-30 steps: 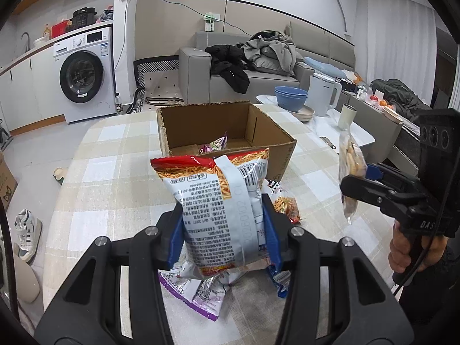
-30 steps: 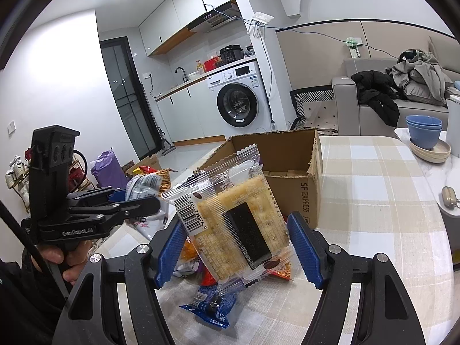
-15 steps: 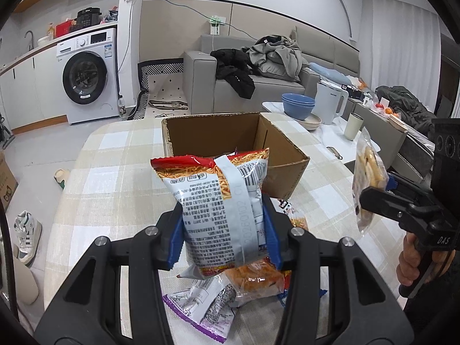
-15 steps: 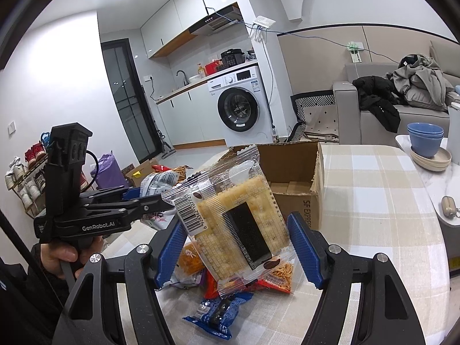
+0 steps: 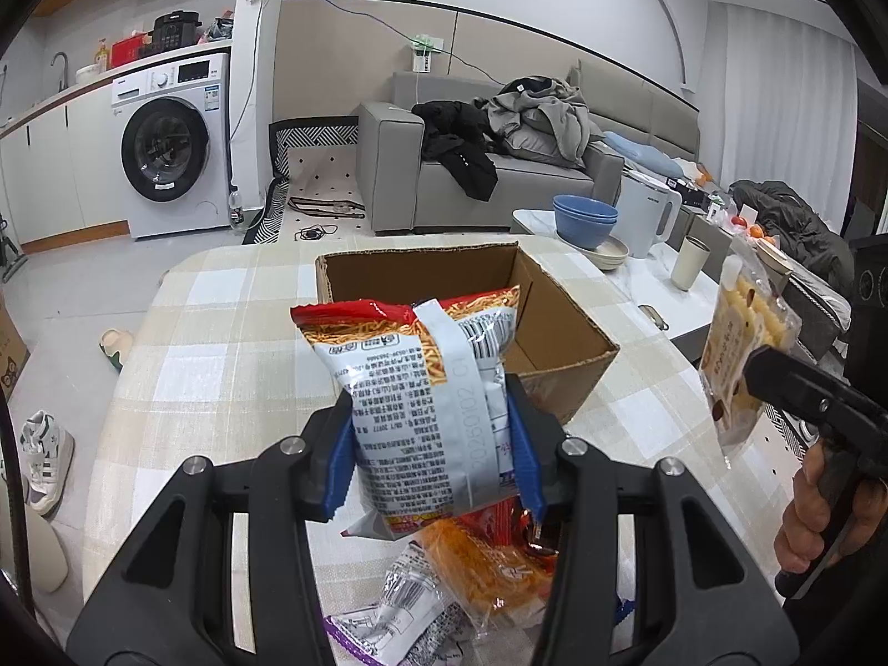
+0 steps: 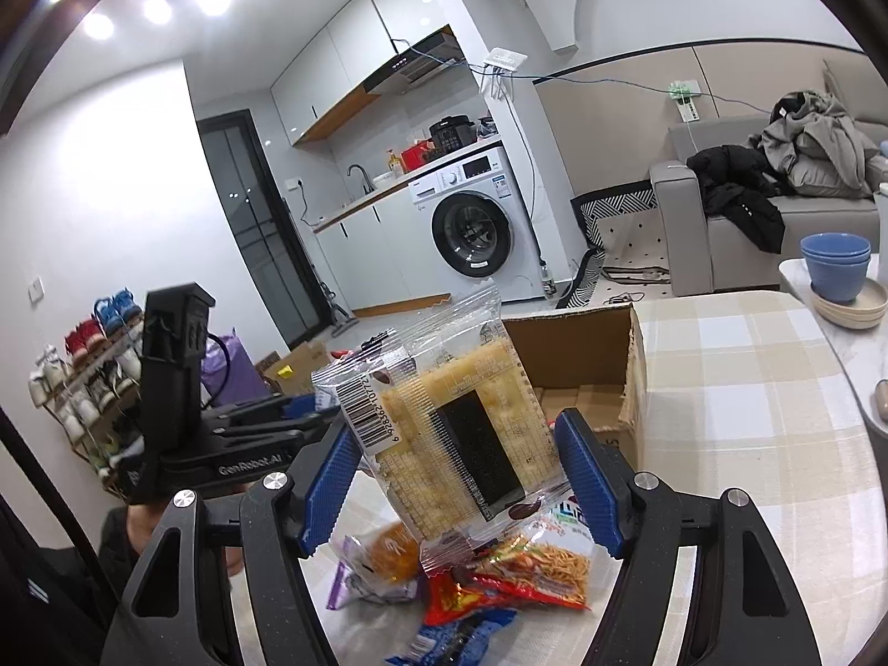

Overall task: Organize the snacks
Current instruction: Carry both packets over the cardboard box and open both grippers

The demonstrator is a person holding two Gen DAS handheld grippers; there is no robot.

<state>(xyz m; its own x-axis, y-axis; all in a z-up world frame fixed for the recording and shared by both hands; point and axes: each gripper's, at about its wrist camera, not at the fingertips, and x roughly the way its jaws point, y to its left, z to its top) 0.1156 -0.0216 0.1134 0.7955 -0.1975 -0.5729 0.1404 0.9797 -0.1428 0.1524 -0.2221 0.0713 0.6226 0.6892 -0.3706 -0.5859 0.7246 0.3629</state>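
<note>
Clearance above the cardboard box [image 5: 560, 333]
Its top stands open; loose snack packets [image 5: 477, 571] crowd the checked tablecloth [image 5: 211, 366] before it.

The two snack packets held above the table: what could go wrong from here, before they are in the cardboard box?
1. The left gripper holds the noodle snack bag low; the soft bag may slip out.
2. The right gripper holds the clear cracker packet tilted; it may twist out.
3. Both head for one cardboard box, so the grippers might collide above it.
</note>
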